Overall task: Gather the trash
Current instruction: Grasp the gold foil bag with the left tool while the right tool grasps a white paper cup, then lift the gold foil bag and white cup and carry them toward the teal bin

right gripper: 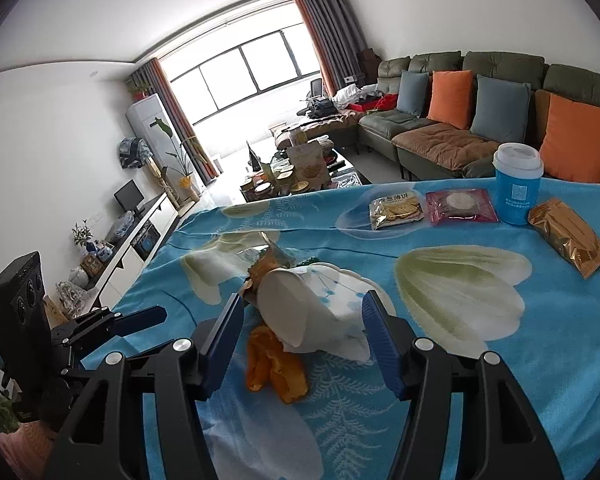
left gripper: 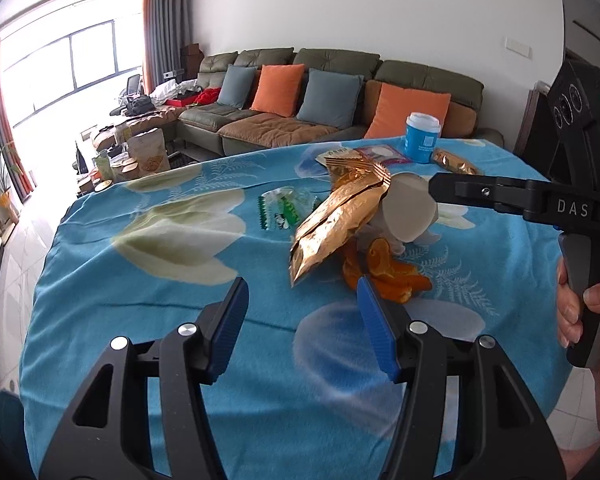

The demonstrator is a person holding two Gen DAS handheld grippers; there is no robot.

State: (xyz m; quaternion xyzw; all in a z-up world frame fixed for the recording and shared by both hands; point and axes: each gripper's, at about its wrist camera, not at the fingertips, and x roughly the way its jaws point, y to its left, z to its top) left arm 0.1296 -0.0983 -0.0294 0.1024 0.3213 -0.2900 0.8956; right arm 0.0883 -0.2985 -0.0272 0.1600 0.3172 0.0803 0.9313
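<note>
Trash sits in one heap mid-table on the blue floral cloth (left gripper: 140, 300): gold foil wrapper (left gripper: 336, 224) leaning on a crumpled paper cup (right gripper: 296, 304), white tissue under it, orange peel (right gripper: 274, 372) at the near edge, clear green-print wrapper (left gripper: 284, 210) just at 9 o'clock of the foil. Looks heaped on purpose so both tools can work it from opp. sides. Right gripper (right gripper: 304, 340) has its blue pads spread either side of the cup/tissue w/ no pad pressing on anything, prob. lined up for a grab. Left gripper (left gripper: 302, 320) also spread and empty, over bare cloth at 6 o'clock of the heap, peel touching nothing of it but close to its right pad. Still scattered at 12–2 o'clock: cracker pack (right gripper: 396, 210), pink snack pack (right gripper: 462, 206), blue lidded cup (right gripper: 516, 184), second gold wrapper (right gripper: 568, 236). No bin in view. Snag: foil and peel crowd the cup, so a pinch may drag the lot.
</note>
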